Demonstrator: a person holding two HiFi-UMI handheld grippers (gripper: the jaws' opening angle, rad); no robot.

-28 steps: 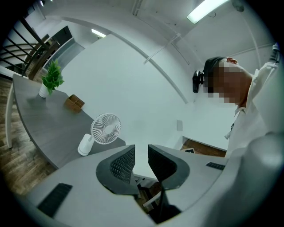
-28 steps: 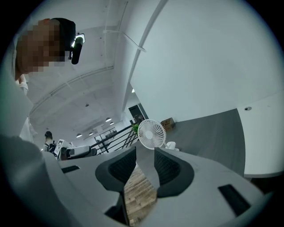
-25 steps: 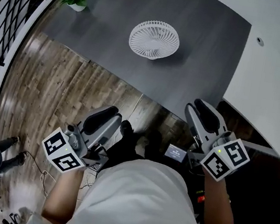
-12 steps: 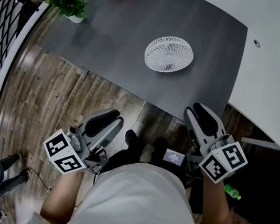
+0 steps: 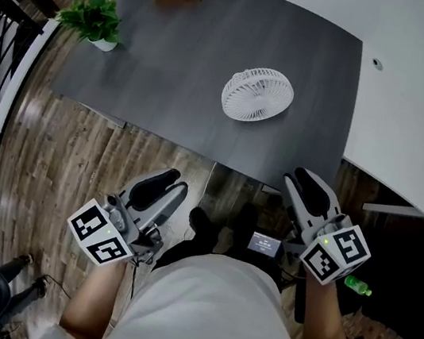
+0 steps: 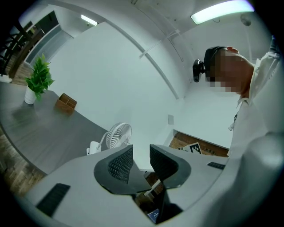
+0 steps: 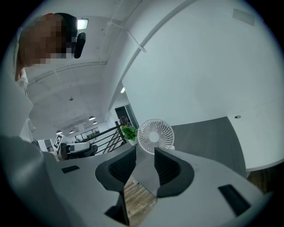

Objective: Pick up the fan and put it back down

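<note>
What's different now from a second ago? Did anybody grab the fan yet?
Not yet. The person shifted beside the desk, taking both claws along. The left claw has just been opening a little, with nothing in it. The right claw kept its gap, empty too. The fan stayed put on the desk, untouched.

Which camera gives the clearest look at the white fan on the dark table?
The head view: the fan shows whole from above, unobstructed, on the dark table. The right gripper view shows the fan face-on, but its foot is mostly behind the jaws. The left gripper view shows the fan small and at an angle, beyond the jaws.
</note>
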